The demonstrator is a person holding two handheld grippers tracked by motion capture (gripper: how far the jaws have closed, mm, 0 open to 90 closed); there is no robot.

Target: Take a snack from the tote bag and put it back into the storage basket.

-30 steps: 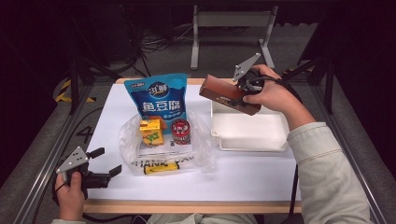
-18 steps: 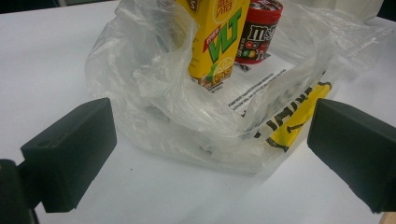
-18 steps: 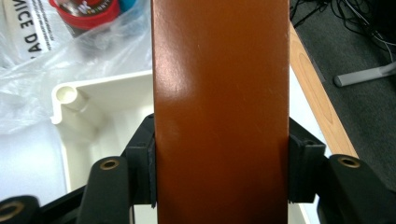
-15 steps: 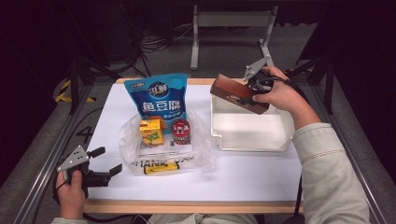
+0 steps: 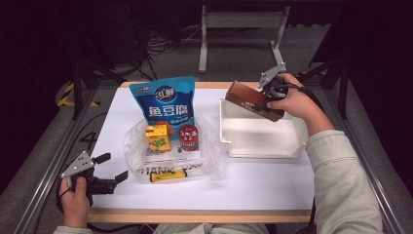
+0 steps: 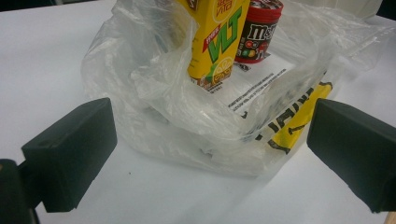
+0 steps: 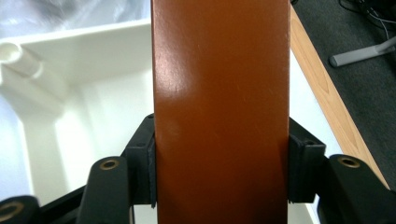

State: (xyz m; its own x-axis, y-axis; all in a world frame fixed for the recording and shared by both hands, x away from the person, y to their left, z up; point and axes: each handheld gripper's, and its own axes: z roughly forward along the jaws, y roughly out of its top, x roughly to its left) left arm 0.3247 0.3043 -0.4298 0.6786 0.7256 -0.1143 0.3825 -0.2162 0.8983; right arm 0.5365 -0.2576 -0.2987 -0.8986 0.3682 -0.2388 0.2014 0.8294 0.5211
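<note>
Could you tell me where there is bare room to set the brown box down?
The white tray has a bare floor below the brown box in the right gripper. The table strip between tray and near edge is bare. The plastic bag area, with carton and can, is crowded.

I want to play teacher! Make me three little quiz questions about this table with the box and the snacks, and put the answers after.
1. True or false: the right gripper is squeezing the brown box.
2. What is underneath the brown box? A) the blue snack bag B) the white tray C) the clear plastic bag
3. Which two things stand inside the clear plastic bag?

Key
1. True: both jaws press on its sides.
2. B, the white tray.
3. The yellow drink carton and the small red candy tub. The left gripper waits open near the bag.
</note>
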